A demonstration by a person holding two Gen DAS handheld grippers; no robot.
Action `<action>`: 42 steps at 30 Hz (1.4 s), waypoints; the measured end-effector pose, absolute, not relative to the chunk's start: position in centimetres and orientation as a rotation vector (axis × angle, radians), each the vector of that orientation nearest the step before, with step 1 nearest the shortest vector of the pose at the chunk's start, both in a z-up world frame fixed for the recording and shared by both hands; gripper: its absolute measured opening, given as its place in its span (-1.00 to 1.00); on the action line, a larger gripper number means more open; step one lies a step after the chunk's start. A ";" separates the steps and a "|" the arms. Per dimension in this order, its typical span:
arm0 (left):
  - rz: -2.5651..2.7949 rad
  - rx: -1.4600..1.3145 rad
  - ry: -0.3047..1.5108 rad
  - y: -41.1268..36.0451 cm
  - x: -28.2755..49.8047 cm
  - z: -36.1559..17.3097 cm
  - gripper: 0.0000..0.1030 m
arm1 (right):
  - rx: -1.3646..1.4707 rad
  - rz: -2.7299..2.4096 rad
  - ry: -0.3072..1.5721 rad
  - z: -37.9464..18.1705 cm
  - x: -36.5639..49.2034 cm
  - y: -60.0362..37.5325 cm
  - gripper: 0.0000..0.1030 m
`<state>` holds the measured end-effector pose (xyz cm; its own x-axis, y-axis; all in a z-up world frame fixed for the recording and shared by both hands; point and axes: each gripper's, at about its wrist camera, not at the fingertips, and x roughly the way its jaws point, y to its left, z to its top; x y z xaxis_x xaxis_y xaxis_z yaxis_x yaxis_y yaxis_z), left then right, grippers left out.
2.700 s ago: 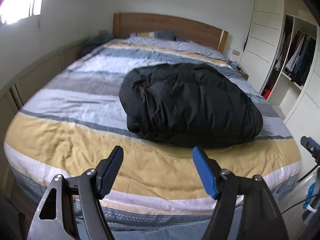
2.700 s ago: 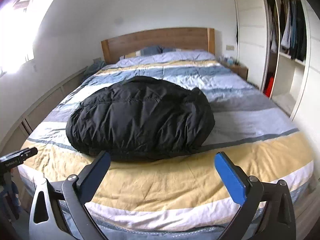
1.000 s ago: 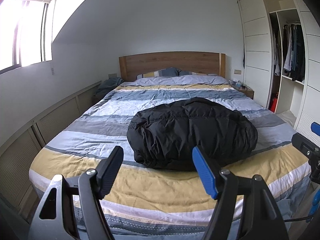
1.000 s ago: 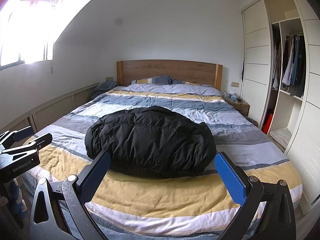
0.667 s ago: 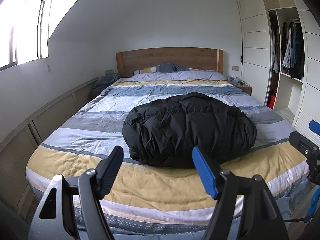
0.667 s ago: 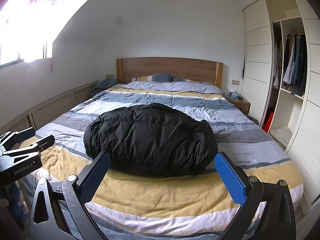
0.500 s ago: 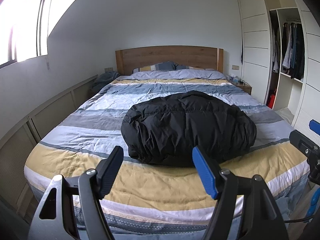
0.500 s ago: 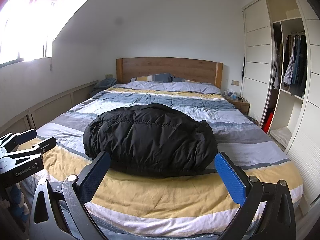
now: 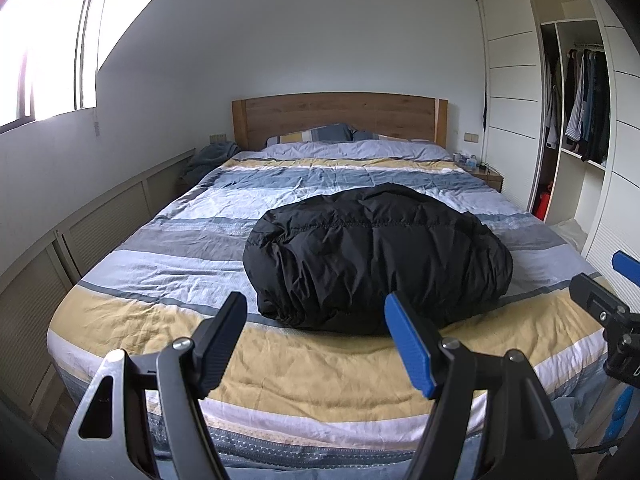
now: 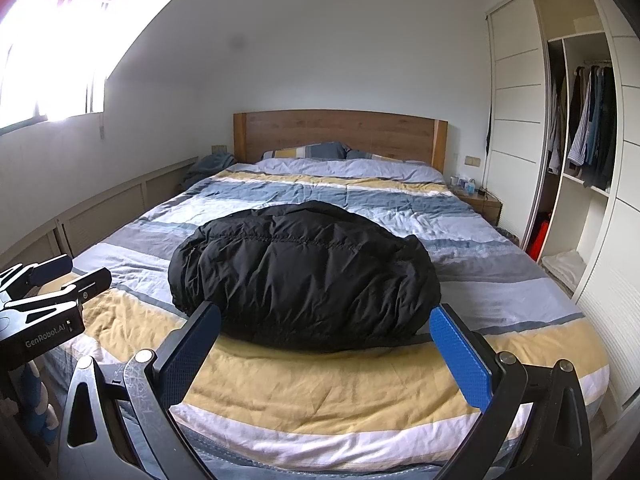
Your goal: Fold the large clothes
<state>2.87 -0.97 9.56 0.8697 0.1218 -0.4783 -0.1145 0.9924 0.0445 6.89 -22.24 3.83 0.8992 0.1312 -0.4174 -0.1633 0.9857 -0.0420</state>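
Note:
A black puffy down jacket [image 9: 376, 258] lies folded into a rounded bundle on the striped bed [image 9: 168, 312]; it also shows in the right wrist view [image 10: 304, 276]. My left gripper [image 9: 316, 344] is open and empty, held off the foot of the bed, short of the jacket. My right gripper [image 10: 324, 356] is open wide and empty, also off the foot of the bed. The left gripper's body shows at the left edge of the right wrist view [image 10: 44, 308].
The bed has a wooden headboard [image 9: 336, 118] and pillows at the far end. An open wardrobe with hanging clothes [image 9: 584, 120] stands on the right. Low panelled cabinets [image 9: 80, 236] run along the left wall. A nightstand [image 10: 476, 200] sits beside the bed.
Both grippers have drawn back and tilted up from the bed, so the whole room shows. In the last half second they hardly moved. The jacket has stayed in place.

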 end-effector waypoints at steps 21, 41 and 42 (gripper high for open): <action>0.107 0.012 0.535 -1.4 3.5 8.5 0.36 | -0.053 0.140 0.456 3.0 7.6 -23.0 0.99; 0.102 0.018 0.543 -1.5 3.6 7.5 0.36 | -0.032 0.109 0.479 2.3 8.4 -24.6 0.99; 0.102 0.019 0.543 -1.5 3.6 7.5 0.36 | -0.032 0.108 0.479 2.3 8.4 -24.7 0.99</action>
<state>3.63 -1.55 7.47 0.8510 0.1021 -0.5151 -0.0923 0.9947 0.0447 8.43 -24.67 2.29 0.8820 0.0963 -0.4614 -0.1112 0.9938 -0.0052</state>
